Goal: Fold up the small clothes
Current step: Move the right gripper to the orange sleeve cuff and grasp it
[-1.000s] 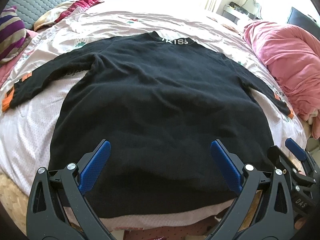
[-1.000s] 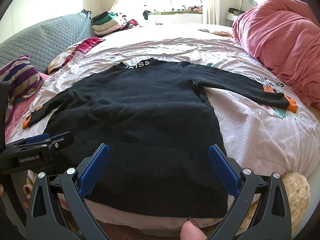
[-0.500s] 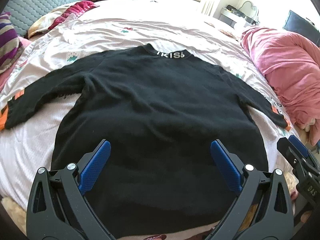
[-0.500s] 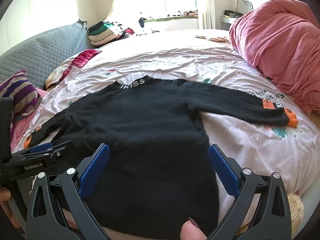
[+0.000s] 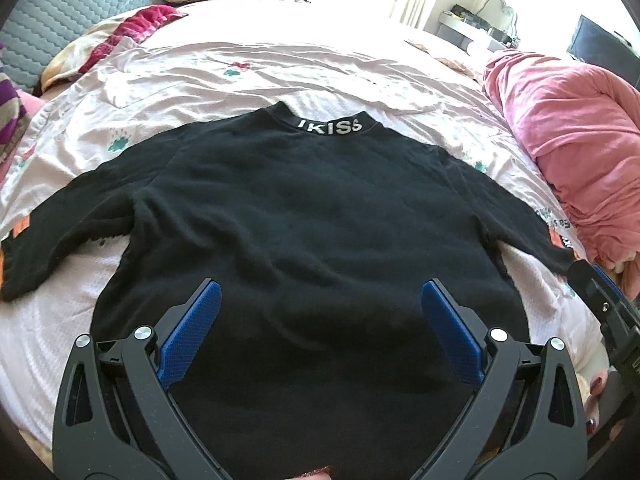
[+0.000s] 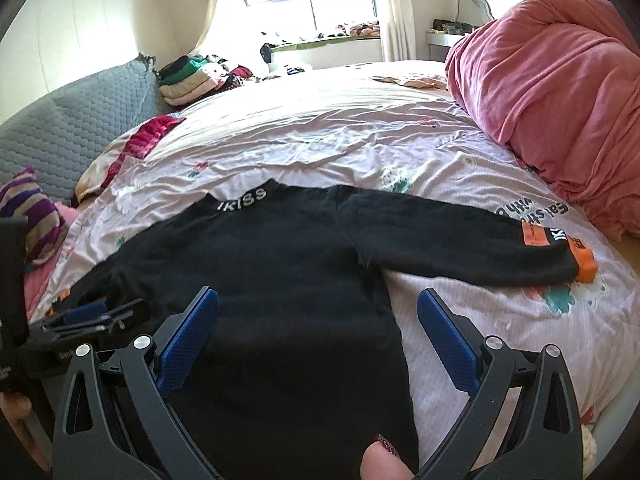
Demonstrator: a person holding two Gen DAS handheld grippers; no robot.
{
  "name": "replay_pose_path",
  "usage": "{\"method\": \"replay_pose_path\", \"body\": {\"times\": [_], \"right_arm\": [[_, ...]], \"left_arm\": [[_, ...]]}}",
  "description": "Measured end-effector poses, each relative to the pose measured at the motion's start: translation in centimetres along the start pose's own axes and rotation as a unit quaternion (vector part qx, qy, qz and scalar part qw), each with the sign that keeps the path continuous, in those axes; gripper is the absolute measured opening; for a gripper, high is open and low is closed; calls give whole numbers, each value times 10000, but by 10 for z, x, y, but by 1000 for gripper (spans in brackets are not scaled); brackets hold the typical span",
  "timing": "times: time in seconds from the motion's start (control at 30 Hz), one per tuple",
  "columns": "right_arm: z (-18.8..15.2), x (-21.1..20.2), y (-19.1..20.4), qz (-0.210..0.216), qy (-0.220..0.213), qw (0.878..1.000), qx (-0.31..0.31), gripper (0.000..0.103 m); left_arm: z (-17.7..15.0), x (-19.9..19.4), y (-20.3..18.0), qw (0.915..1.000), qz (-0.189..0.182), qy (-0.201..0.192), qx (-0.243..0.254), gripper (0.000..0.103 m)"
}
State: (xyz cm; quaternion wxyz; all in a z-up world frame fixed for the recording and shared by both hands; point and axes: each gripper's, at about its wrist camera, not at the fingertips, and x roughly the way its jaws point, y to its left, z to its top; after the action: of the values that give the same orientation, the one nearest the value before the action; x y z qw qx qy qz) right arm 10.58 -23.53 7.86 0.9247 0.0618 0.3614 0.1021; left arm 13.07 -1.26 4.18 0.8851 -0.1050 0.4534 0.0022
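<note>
While both grippers hover low at the near edge, the bed (image 6: 320, 148) fills both views, pale pink printed sheet. Pink duvet (image 6: 552, 92) bunched at right. Black sweater (image 5: 304, 240) lies flat, spread on the sheet, collar lettering away from the cameras, sleeves out to both sides, orange cuff (image 6: 584, 262) on the right sleeve. Folded clothes stack (image 6: 192, 80) at far left by the grey headboard. Left gripper (image 5: 318, 320) over the sweater's lower body, jaws released wide, holding nothing. Right gripper (image 6: 316, 322) over the sweater's right lower side, jaws released wide, empty.
</note>
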Motion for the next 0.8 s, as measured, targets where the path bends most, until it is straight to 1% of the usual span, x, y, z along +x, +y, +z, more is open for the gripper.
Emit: {"method": "replay_pose_path", "body": {"times": [0.2, 0.47, 0.67, 0.8], "right_arm": [[21, 2, -5, -25, -178, 9998, 27, 99], [47, 5, -21, -114, -388, 9990, 213, 99], [50, 12, -45, -313, -413, 9974, 497, 99], [49, 19, -67, -579, -408, 9952, 671, 99]], "left_arm": [[16, 3, -2, 10000, 0, -77, -59, 94], [38, 2, -14, 9998, -4, -176, 28, 94], [51, 9, -27, 9996, -143, -195, 126, 94], [56, 20, -36, 9996, -185, -158, 176, 94]]}}
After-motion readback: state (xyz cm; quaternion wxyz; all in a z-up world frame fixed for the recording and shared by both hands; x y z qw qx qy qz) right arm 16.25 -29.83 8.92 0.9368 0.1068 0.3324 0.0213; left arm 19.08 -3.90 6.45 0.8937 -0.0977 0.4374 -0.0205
